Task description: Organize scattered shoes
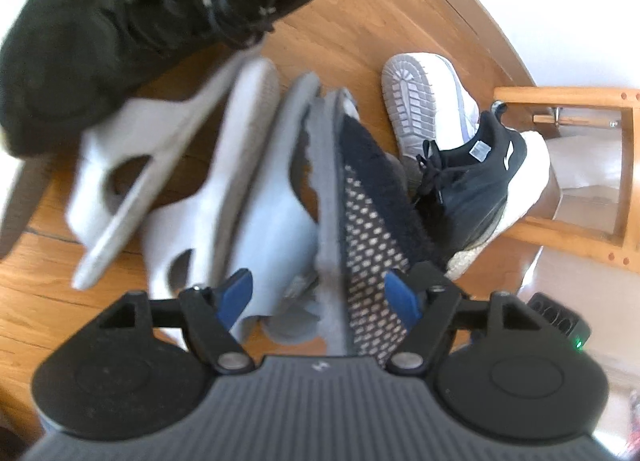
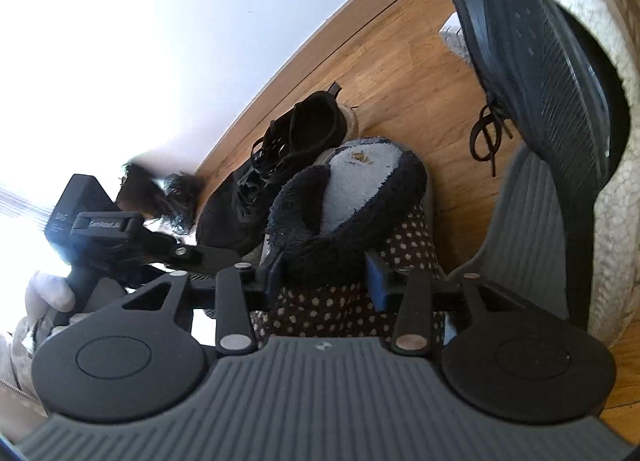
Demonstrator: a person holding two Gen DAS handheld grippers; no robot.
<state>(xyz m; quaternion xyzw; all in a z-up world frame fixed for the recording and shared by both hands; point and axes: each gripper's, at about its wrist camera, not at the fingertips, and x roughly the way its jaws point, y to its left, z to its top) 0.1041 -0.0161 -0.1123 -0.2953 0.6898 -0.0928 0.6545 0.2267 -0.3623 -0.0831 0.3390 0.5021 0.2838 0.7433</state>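
**Shoes heaped on a wooden floor**

Nearest the left wrist camera, the left gripper (image 1: 320, 293) stood spread, its blue pads on either side of a dotted slipper (image 1: 368, 261) and a grey slide (image 1: 276, 229) without pressing on them. One more grey slide (image 1: 160, 153) lay just beside that one, making two. Two black sneakers showed there: one (image 1: 132, 21) at upper left, one with a white sole (image 1: 476, 189) at right. A single white sneaker (image 1: 424, 101) lay sole-up next to it. All sat on the floor (image 1: 360, 21).

From the right wrist camera, the right gripper (image 2: 324, 273) had its pads against the dotted slipper's (image 2: 360, 197) dark fleece collar, pinching it. A black lace-up shoe (image 2: 280, 173) lay behind, and a black sneaker (image 2: 540, 61) leaned at upper right. The person's left hand (image 2: 48, 297) held the other gripper's handle at left.
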